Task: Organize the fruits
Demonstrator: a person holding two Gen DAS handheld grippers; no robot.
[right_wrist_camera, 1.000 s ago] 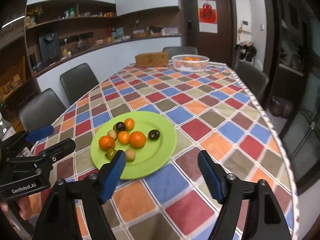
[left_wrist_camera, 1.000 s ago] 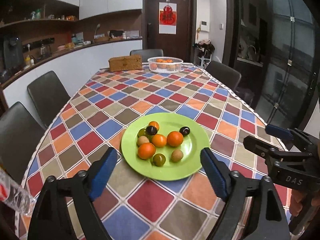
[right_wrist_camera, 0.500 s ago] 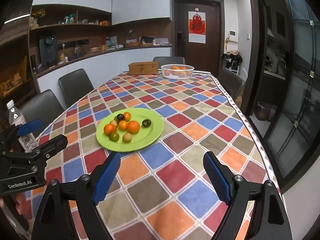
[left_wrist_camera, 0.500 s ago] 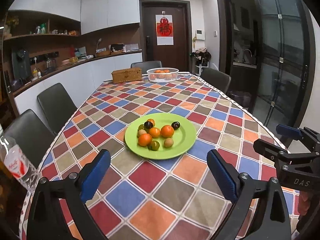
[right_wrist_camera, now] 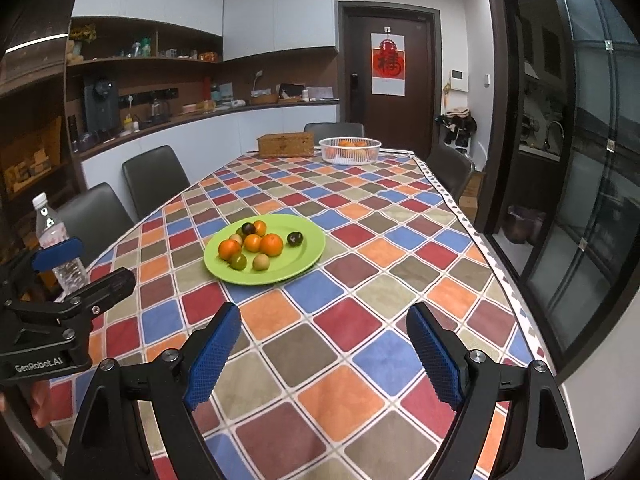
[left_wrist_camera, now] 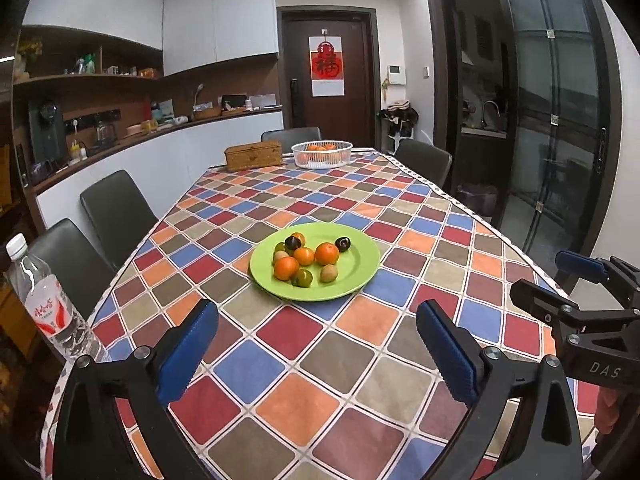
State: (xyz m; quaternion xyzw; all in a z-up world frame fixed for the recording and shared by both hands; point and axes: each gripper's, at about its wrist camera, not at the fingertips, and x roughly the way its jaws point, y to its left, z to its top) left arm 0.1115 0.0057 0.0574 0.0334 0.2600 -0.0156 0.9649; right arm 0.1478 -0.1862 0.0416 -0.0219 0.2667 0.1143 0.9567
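With both the left gripper and right gripper hanging apart and empty, the 9 or so fruits crowding the green plate are risking rolling off under a careless nudge.

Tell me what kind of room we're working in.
Most likely a home dining room with a kitchen alongside: a long table ringed by chairs, a counter of small appliances, and a plate of fruit.

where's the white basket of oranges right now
In both wrist views the white basket sits at the table's far end, right of the woven box, well beyond the green plate.
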